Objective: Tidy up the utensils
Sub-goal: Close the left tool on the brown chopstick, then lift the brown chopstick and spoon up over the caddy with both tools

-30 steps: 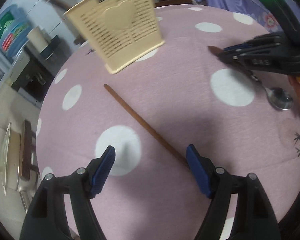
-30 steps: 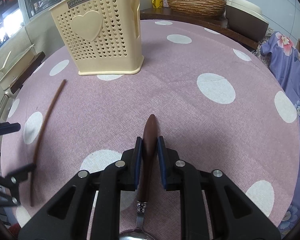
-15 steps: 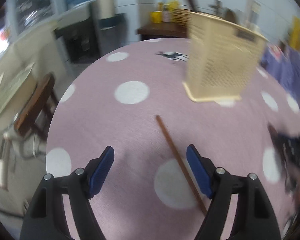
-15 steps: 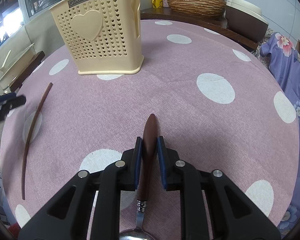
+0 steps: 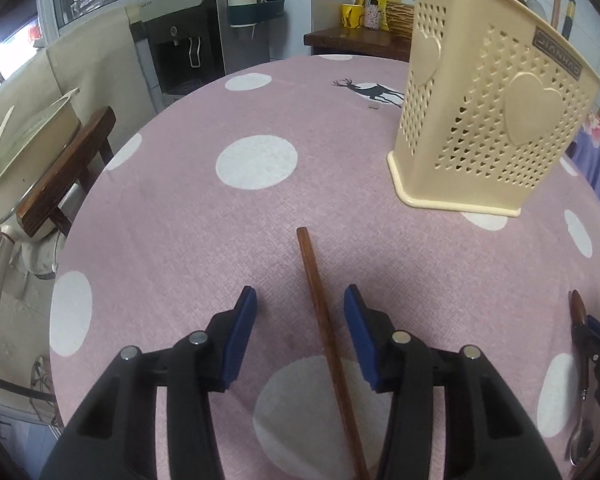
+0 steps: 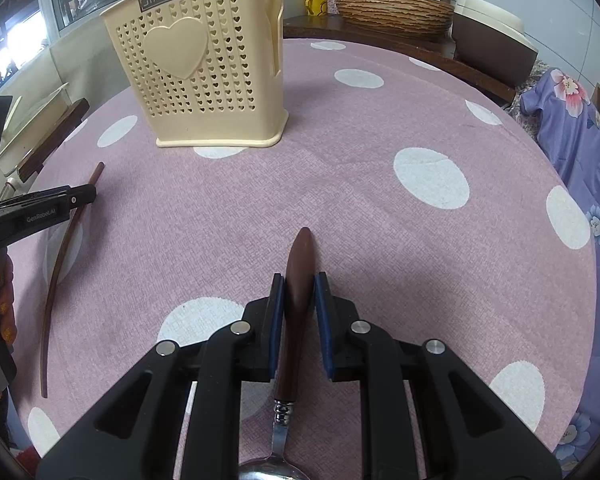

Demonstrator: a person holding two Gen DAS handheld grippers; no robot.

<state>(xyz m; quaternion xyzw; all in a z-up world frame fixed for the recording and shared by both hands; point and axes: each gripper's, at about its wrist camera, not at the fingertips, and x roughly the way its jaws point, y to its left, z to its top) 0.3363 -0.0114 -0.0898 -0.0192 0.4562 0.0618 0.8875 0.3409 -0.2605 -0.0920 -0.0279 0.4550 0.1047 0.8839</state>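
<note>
Blue-padded jaws on the left gripper [image 5: 300, 312] are closing w/ the brown chopstick [image 5: 320, 308] between them, pads not touching it yet, stick lying flat on the pink dotted tabletop [image 5: 172, 216]. Right gripper [image 6: 300, 292] is already clamped on the spoon's [image 6: 296, 320] brown handle, bowl end down near the camera.

Risks imo: the chopstick sits off-centre, closer to one pad, and it's thin and flat on cloth, so the closing jaws could roll or skid it instead of pinching it, or bunch the fabric. A grip at one end means a long lever that could swing.

Further back the cream utensil holder [image 6: 204, 76] stands upright, nothing blocking the way from either utensil. Beyond that a wooden chair [image 5: 64, 172] at the table edge, a woven basket [image 6: 392, 8] and yellow mug [image 5: 352, 16] on the counter behind.
</note>
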